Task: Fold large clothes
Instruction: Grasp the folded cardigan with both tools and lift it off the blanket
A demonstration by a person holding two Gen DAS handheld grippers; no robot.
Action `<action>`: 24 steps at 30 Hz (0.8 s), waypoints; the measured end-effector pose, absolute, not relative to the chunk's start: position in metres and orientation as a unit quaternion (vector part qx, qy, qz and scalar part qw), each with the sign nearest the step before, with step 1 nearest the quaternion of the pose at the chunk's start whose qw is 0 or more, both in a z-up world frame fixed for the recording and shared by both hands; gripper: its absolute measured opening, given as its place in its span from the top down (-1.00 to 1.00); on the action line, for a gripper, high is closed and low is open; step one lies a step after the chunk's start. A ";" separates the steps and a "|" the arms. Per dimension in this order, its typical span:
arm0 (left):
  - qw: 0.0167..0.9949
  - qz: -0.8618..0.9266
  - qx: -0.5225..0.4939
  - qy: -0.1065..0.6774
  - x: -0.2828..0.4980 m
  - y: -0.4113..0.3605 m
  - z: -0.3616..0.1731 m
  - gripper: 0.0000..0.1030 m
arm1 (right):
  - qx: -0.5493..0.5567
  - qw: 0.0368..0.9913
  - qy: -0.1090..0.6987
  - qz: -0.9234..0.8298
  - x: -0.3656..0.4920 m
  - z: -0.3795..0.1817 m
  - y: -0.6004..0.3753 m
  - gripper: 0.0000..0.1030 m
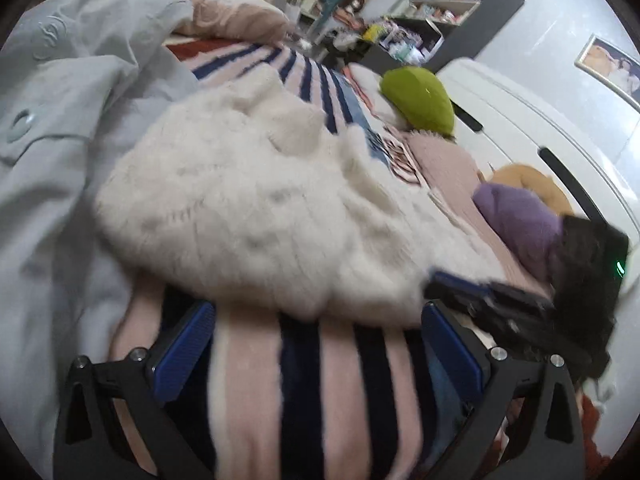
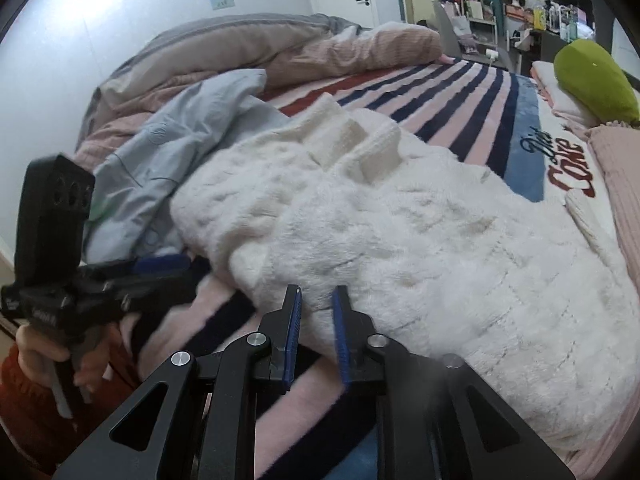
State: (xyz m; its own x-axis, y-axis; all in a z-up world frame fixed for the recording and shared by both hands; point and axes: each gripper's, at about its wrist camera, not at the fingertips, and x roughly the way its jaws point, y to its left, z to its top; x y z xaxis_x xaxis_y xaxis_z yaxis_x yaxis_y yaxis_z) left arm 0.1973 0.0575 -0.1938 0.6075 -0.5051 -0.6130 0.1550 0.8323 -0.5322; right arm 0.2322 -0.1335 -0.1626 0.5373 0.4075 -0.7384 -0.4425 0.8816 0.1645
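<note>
White fluffy knit sweater (image 2: 400, 216) spread across striped pink-and-navy blanket (image 2: 452, 92) on the bed, ribbed cuffs bunched near the middle, one sleeve trailing toward the pink knit throw (image 2: 624, 184). Pale grey-blue jacket (image 2: 188, 136) crumpled just beside the sweater, touching its far edge, with a rumpled pink-grey duvet (image 2: 280, 52) behind. Green plush cushion (image 2: 596, 80) resting by the pillows, well apart from the sweater.

Left tongs (image 1: 316, 336) spread wide, blue pads (image 1: 180, 348) either side of bare striped blanket, near hem of the sweater (image 1: 256, 216) just ahead, nothing gripped. Seen from the right wrist camera, same tool (image 2: 160, 268) held low at the sweater's edge by a hand in an orange sleeve.

Right tongs (image 2: 316, 320) narrowed to a slim gap, white fluff showing between the pads at the sweater's near hem; whether actually pinched cannot be told. In the left wrist view, blurred right tool (image 1: 492, 296) beside the hem.
</note>
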 end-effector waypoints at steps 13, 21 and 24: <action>0.876 -0.155 -0.257 0.378 0.254 0.053 -0.194 0.02 | 0.011 0.875 0.424 0.233 0.240 -0.181 -0.147 0.93; 0.916 -0.227 -0.126 0.306 0.239 -0.005 -0.128 0.18 | 0.108 0.856 0.425 0.272 0.240 -0.182 -0.184 0.83; 0.911 -0.277 -0.098 0.288 0.237 -0.032 -0.108 0.18 | 0.151 0.855 0.412 0.276 0.231 -0.175 -0.215 0.69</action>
